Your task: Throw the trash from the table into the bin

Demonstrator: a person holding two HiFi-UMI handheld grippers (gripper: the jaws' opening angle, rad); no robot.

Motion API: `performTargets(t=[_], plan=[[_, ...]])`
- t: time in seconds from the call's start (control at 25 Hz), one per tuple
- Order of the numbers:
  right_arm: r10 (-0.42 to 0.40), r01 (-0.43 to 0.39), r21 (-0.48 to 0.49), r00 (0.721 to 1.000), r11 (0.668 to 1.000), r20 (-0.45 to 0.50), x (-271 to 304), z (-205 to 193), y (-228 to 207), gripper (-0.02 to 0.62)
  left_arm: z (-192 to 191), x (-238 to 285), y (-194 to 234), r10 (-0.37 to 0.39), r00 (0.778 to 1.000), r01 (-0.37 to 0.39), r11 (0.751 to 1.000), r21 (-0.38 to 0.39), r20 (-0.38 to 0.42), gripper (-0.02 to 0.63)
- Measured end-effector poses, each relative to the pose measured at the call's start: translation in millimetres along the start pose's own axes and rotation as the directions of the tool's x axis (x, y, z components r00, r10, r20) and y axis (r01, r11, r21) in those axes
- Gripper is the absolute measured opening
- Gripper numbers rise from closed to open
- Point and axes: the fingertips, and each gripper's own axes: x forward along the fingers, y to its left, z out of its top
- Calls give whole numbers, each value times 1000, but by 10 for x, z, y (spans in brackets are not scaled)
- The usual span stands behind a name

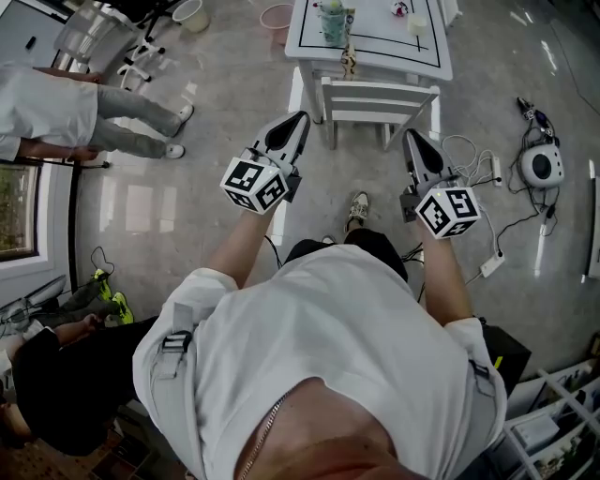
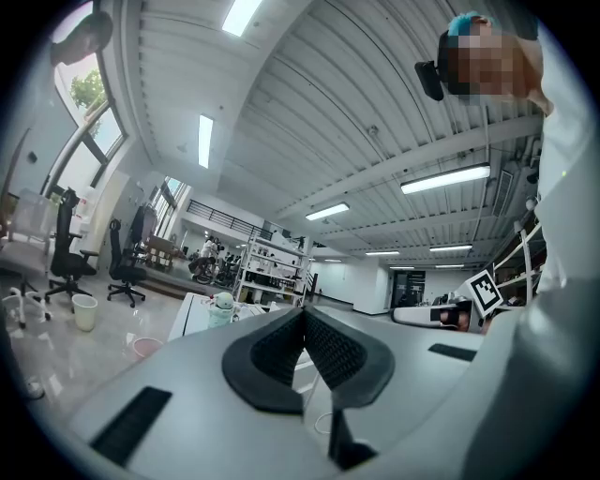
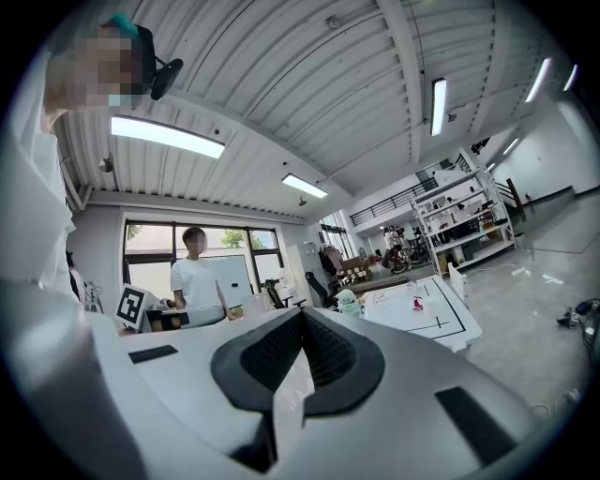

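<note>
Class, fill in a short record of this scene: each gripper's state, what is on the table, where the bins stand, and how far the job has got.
left gripper: shut, empty, short of the table
right gripper: shut, empty, short of the table
table: white, ahead; holds a pale green container and a small red-and-white item
chair: white, at the table's near side
bins: pink bin and white bin on the floor left of the table
job: nothing picked up yet
</note>
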Motion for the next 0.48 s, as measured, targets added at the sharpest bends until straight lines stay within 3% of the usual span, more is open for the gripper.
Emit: performTargets(t=[0.48], plan=[[99, -99, 17, 995, 995, 18, 1204, 321, -550, -5, 381, 838, 842, 98, 994, -100, 994, 35, 41, 9]])
